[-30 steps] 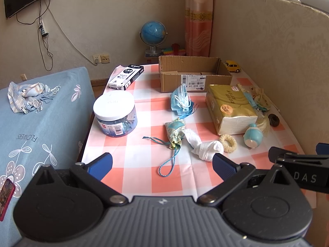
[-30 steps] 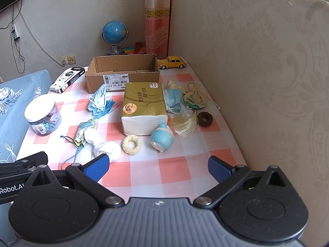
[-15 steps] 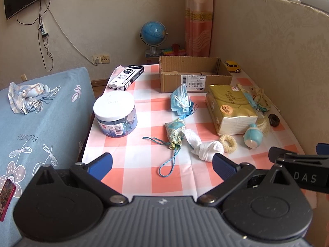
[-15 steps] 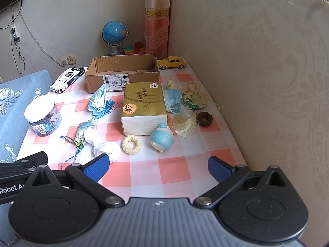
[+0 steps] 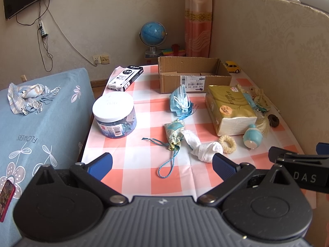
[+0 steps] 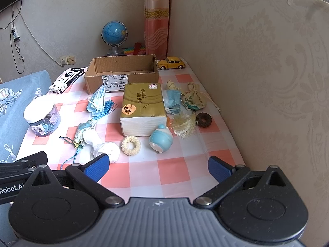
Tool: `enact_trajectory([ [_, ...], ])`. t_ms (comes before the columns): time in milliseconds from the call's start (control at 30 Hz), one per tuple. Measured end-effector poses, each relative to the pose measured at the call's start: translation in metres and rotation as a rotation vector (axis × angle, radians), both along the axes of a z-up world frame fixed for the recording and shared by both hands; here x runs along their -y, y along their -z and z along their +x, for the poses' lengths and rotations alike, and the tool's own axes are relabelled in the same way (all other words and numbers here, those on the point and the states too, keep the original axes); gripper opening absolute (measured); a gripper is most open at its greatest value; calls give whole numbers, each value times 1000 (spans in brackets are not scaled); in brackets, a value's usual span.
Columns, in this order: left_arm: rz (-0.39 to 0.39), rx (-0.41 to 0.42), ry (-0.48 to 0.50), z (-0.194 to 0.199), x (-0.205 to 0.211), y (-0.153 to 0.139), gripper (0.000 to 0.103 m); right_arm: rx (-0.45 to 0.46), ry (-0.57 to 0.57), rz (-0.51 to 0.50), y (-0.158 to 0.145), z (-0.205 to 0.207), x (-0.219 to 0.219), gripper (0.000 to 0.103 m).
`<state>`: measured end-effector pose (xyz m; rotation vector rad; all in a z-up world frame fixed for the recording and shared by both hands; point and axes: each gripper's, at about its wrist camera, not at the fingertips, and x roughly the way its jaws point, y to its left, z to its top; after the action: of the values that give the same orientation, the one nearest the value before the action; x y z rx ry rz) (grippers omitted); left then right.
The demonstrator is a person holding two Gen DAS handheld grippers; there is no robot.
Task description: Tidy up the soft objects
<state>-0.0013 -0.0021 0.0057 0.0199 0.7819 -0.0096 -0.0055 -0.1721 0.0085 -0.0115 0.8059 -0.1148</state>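
Soft items lie scattered on the checked tablecloth (image 5: pixel 135 170). A white sock (image 5: pixel 202 147) (image 6: pixel 102 147) lies nearest, beside a floral sachet (image 5: pixel 174 131) (image 6: pixel 83 131) with a blue cord. Farther back are a blue face mask (image 5: pixel 180 100) (image 6: pixel 96 101), a gold tissue pack (image 5: pixel 230 107) (image 6: pixel 141 109), a cream knitted ring (image 5: pixel 227 143) (image 6: pixel 131 145), a second mask (image 6: pixel 172 103), a beige pouch (image 6: pixel 193 99) and a brown ring (image 6: pixel 204 119). An open cardboard box (image 5: pixel 193 76) (image 6: pixel 121 72) stands at the back. My left gripper (image 5: pixel 162 164) and right gripper (image 6: pixel 157 165) hover open and empty over the near edge.
A lidded plastic jar (image 5: pixel 114 114) and a black-and-white carton (image 5: pixel 125 78) stand on the left. A blue round toy (image 6: pixel 160 139), a yellow toy car (image 6: pixel 171 62) and a tassel (image 6: pixel 184 123) are on the right by the padded wall. A blue bed (image 5: pixel 37 127) flanks the table.
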Motion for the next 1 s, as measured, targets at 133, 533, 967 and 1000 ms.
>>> enact_trajectory([
  [133, -2, -1, 0, 2, 1, -3, 102, 0, 1, 0, 0, 0, 0, 103],
  [533, -25, 1, 13, 5, 0, -2, 102, 7, 0, 3, -2, 4, 2, 103],
  [967, -77, 63, 83, 21, -8, 7, 102, 71, -50, 35, 1, 6, 7, 103],
  [1000, -65, 72, 79, 23, -8, 9, 102, 76, -57, 38, 2, 7, 7, 103],
])
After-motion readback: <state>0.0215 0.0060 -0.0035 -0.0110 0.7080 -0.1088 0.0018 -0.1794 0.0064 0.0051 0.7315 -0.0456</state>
